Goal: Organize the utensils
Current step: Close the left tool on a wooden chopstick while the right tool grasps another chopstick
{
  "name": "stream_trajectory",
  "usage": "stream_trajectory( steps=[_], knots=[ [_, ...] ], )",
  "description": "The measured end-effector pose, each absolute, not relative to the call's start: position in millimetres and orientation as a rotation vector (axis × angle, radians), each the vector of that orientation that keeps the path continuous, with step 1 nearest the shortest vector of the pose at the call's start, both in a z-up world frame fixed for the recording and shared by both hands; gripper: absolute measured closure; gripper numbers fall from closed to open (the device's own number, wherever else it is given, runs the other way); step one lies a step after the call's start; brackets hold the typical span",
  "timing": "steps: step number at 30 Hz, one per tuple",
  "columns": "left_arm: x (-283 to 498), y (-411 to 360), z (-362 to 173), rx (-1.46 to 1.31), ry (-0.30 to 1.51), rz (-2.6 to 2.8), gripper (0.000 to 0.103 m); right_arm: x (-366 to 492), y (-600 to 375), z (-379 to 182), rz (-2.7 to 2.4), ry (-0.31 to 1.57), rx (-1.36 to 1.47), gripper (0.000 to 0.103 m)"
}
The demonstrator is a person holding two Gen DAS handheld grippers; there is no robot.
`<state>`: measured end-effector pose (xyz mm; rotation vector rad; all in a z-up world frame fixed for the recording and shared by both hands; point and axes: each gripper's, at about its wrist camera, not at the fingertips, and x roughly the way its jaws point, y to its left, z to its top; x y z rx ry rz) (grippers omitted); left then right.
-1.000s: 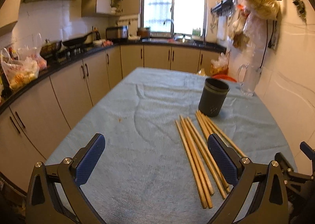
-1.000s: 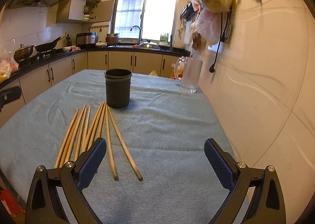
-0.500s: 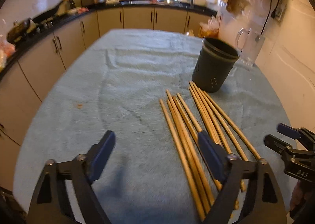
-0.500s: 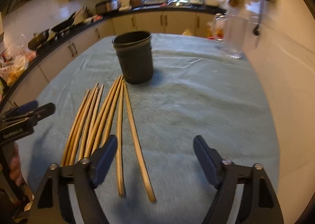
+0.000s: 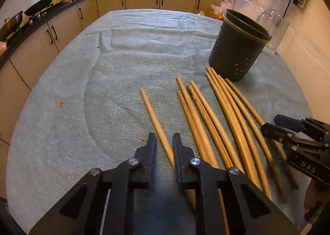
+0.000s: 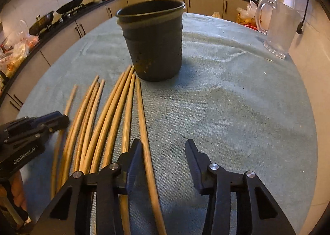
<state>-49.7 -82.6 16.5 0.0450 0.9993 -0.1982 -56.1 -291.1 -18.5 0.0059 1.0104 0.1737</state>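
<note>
Kitchen table w/ blue cloth (image 5: 103, 90), L gripper (image 5: 164, 142) closing round leftmost chopstick (image 5: 152, 115), R gripper (image 6: 164, 152) closing round rightmost chopstick (image 6: 142, 119)

Clear jug (image 6: 278, 30), wok (image 5: 41, 5) on counter.

Bare worktop (image 6: 237, 111) is lying open right of the chopsticks (image 6: 115, 111); the dark holder (image 6: 154, 45) is blocking beyond them.

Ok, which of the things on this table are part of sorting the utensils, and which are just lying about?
Part of the job:
- wooden chopsticks, loose on the blue cloth
- dark holder cup
- left hand-held gripper, closing around the leftmost chopstick
- right hand-held gripper, closing around the rightmost chopstick

Lying about:
- clear glass jug
- pans and bags on the counter
</note>
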Motion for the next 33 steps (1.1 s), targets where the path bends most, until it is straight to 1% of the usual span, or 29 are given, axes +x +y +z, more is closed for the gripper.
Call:
stream_trajectory(
  steps=[3,8,9,11,14,21,24,28,30,31,32,33],
  knots=[
    [-48.6,-78.8,18.0,0.053,1.007,-0.207,0.087,-55.7,-288.9,-18.4,0.168,1.017,-0.03,0.057],
    [-46.7,-68.6,19.1,-0.006,1.044,-0.238,0.087,-50.4,-287.9,-17.4,0.152,1.033,-0.064,0.056],
    [-45.4,-64.7,19.5,-0.028,1.054,-0.246,0.087,-48.6,-287.2,-17.2,0.15,1.039,-0.072,0.055],
    [-44.0,-60.1,19.3,-0.062,1.066,-0.262,0.087,-41.5,-287.3,-17.6,0.142,1.06,-0.082,0.046],
    [-39.8,-50.8,19.2,-0.124,1.091,-0.277,0.087,-27.3,-289.0,-17.5,0.144,1.114,-0.066,0.04],
    [-37.5,-48.3,18.4,-0.17,1.113,-0.278,0.087,10.4,-277.3,-16.1,0.157,1.228,-0.135,0.039],
    [-27.7,-50.6,18.7,-0.171,1.128,-0.283,0.086,27.9,-275.8,-16.1,0.164,1.261,-0.103,0.039],
    [-16.1,-50.8,17.9,-0.171,1.135,-0.291,0.086,40.1,-273.9,-15.0,0.146,1.257,-0.083,0.039],
    [-12.9,-52.8,17.8,-0.164,1.125,-0.294,0.086,39.0,-271.2,-13.4,0.159,1.244,-0.087,0.047],
    [-12.7,-55.2,17.6,-0.148,1.11,-0.293,0.087,37.5,-268.3,-12.0,0.178,1.234,-0.096,0.059],
    [-12.1,-57.5,17.4,-0.134,1.101,-0.289,0.094,37.8,-266.3,-10.9,0.191,1.227,-0.1,0.076],
    [-12.3,-59.8,17.0,-0.114,1.092,-0.286,0.095,36.5,-263.0,-9.7,0.202,1.219,-0.11,0.085]
  ],
)
